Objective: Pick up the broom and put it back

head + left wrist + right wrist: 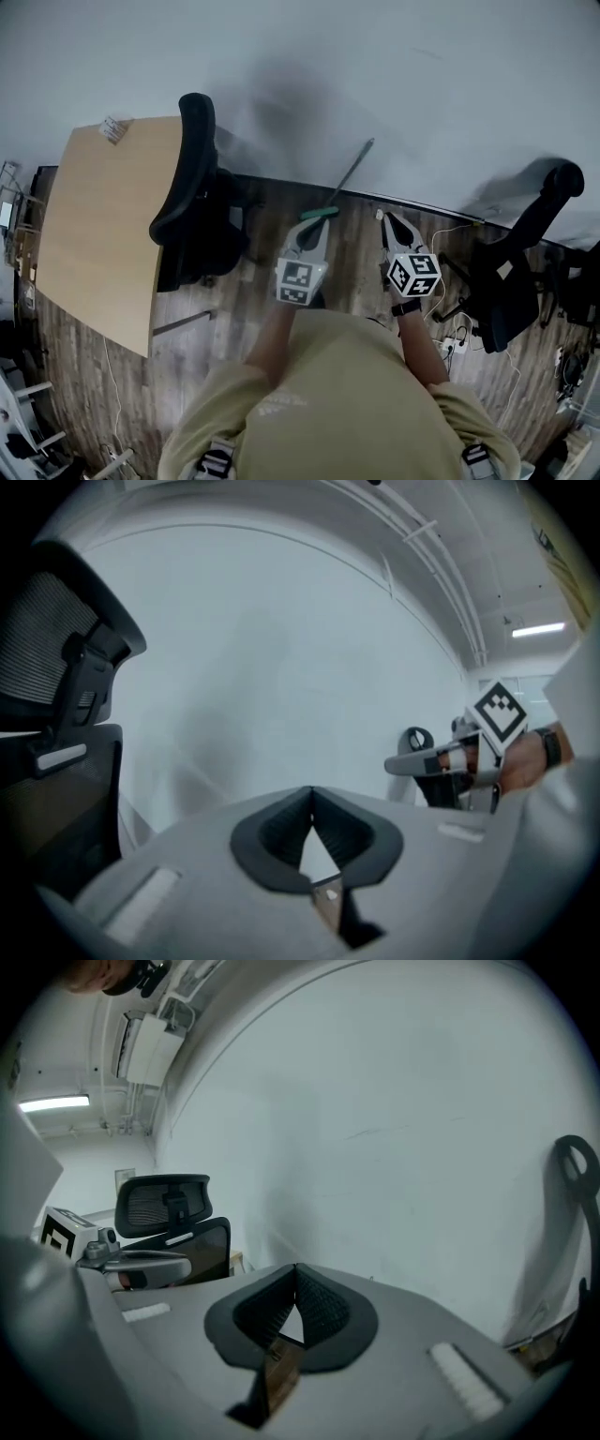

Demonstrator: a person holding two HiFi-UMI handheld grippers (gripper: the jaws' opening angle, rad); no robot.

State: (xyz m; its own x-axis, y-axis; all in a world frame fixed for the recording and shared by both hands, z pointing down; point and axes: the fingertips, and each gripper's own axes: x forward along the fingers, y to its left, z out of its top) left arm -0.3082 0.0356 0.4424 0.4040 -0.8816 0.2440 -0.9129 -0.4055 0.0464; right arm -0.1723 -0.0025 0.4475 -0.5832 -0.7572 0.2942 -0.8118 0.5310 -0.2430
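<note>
The broom [349,177] leans against the white wall, its thin dark handle slanting up to the right and its green head [320,214] low by the wooden floor. My left gripper [322,226] points at the wall just below the green head, apart from it, with its jaws shut and nothing between them [311,791]. My right gripper [383,218] is held to the right of the broom, jaws also shut and empty [295,1268]. Neither gripper view shows the broom.
A black office chair [192,202] stands close on the left beside a light wooden desk [98,225]. Another black chair [520,258] is on the right, with cables and a power strip [452,343] on the floor near it.
</note>
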